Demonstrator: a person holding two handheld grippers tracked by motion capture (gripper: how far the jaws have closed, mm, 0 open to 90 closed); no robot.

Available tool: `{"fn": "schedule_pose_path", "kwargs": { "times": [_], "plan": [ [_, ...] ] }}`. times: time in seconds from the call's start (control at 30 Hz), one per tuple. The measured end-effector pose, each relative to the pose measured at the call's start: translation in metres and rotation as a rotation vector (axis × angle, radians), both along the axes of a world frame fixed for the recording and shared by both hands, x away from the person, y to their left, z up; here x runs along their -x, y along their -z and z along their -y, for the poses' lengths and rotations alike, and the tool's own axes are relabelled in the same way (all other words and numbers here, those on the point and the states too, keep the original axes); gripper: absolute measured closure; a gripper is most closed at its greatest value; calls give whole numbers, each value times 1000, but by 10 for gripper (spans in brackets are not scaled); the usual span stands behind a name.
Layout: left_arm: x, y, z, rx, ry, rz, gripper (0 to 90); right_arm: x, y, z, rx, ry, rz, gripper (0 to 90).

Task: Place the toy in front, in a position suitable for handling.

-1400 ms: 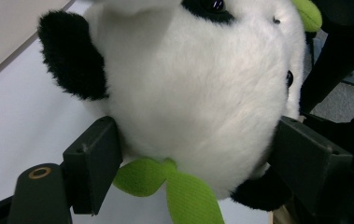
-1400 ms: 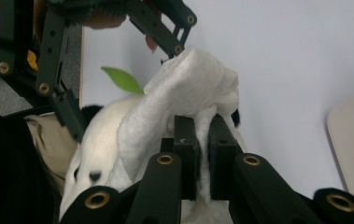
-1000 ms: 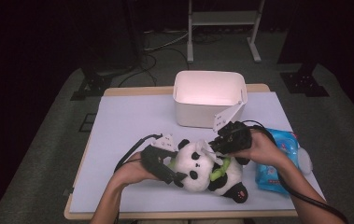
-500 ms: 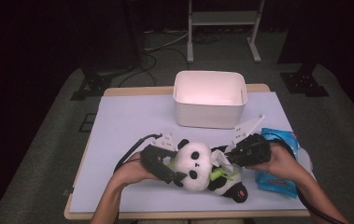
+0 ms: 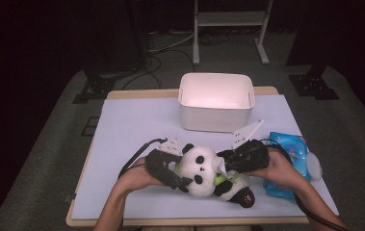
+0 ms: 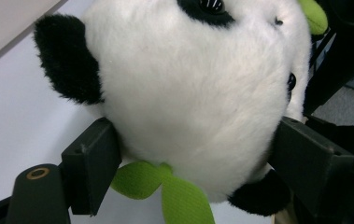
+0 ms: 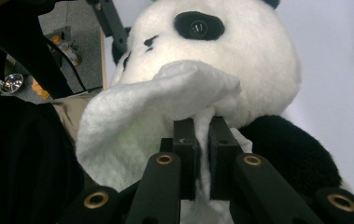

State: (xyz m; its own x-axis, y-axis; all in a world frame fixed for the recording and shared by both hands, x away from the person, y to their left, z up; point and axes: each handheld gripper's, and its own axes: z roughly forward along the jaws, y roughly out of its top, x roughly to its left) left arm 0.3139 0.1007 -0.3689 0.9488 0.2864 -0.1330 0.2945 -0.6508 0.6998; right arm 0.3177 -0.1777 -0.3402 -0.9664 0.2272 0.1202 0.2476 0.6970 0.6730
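**Panda toy clamped at the head, a wipe pressed to its face**

A plush panda (image 5: 209, 173) lies near the front edge of the table (image 5: 132, 130), on the lilac mat, between the two hands. The left gripper (image 5: 182, 182) has its jaws spread wide around the panda's head and pressing into the fur on both sides, as the left gripper view shows; the toy's body and most of its face are cut off there, with only one black ear, the edge of an eye and a green leaf visible. The right gripper (image 7: 202, 133) has its jaws closed together on a white wipe (image 7: 165, 107), whose loose fold drapes against the panda's muzzle and hides the mouth area. In the high view the wipe is a small pale patch, largely covered by the gripper body and the hand. Behind the toy stands a white bin (image 5: 216, 101). A blue packet (image 5: 291, 151) lies at the right, half hidden under the right forearm; its print is unreadable.
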Motion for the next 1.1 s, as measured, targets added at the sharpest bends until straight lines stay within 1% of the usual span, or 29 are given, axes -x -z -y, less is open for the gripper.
{"fn": "schedule_pose_path", "kwargs": {
  "times": [0.07, 0.13, 0.2, 0.3, 0.4, 0.47, 0.67, 0.73, 0.8, 0.9, 1.1],
  "plan": [
    [0, 0, 0, -5, -2, 0, 190, -4, 1, -2, -1, -4, -5, 840],
    [1, 0, 0, -5, -4, 1, 190, -5, 1, -3, 4, -5, 4, 840],
    [1, -1, 1, 2, -8, 1, 190, -5, 1, -3, 3, -1, 4, 841],
    [2, -4, 3, 3, -2, 7, 191, -8, 1, 1, -3, 6, 0, 841],
    [4, -5, 4, 12, -2, 7, 190, -12, 2, 6, -21, 13, -7, 841],
    [5, -6, 5, 12, 1, 9, 190, -15, 2, 9, -28, 17, -10, 841],
    [7, -7, 6, 14, 7, 10, 190, -19, 1, 10, -22, 25, -12, 841],
    [7, -8, 7, 5, 16, 12, 190, -21, 1, 10, -21, 30, -12, 841],
    [9, -9, 8, 7, 20, 14, 190, -23, 1, 11, -22, 35, -8, 841],
    [9, -10, 9, 0, 24, 23, 190, -25, 1, 12, -27, 38, -18, 840],
    [9, -9, 9, -12, 26, 15, 190, -28, 2, 9, -26, 37, -21, 840]
  ]
}}
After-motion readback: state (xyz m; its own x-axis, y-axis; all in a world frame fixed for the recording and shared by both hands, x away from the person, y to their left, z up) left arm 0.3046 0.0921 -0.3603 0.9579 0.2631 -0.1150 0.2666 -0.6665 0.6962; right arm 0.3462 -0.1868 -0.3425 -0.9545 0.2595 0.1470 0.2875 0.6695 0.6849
